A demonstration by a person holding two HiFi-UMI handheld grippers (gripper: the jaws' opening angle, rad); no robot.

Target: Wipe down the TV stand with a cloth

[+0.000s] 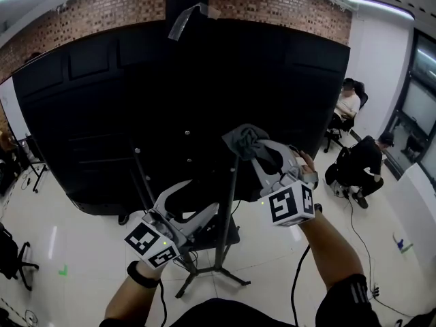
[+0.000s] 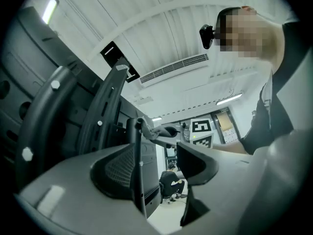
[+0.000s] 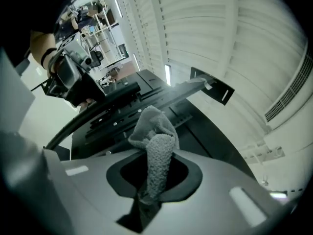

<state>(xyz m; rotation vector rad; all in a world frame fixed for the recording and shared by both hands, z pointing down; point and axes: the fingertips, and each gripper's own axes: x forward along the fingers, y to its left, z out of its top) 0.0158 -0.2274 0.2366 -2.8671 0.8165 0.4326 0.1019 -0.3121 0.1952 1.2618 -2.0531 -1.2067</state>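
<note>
The TV stand's thin black pole (image 1: 229, 210) rises to the back of the big black TV (image 1: 136, 94). My right gripper (image 1: 262, 157) is shut on a grey cloth (image 1: 244, 140), and the bunched cloth touches the pole's top by the TV back. In the right gripper view the cloth (image 3: 154, 141) sticks up from between the jaws. My left gripper (image 1: 197, 201) is lower and to the left, open. In the left gripper view the pole (image 2: 138, 175) stands between its jaws, close to the left pad (image 2: 117, 168), with a gap to the right one.
The stand's splayed legs (image 1: 214, 272) rest on the pale floor below my arms. Two people sit at the right (image 1: 361, 165) (image 1: 347, 107). An office chair (image 1: 12, 257) stands at the left edge, a cable (image 1: 361, 244) trails on the floor, and grey tape (image 1: 185, 20) hangs at the TV's top.
</note>
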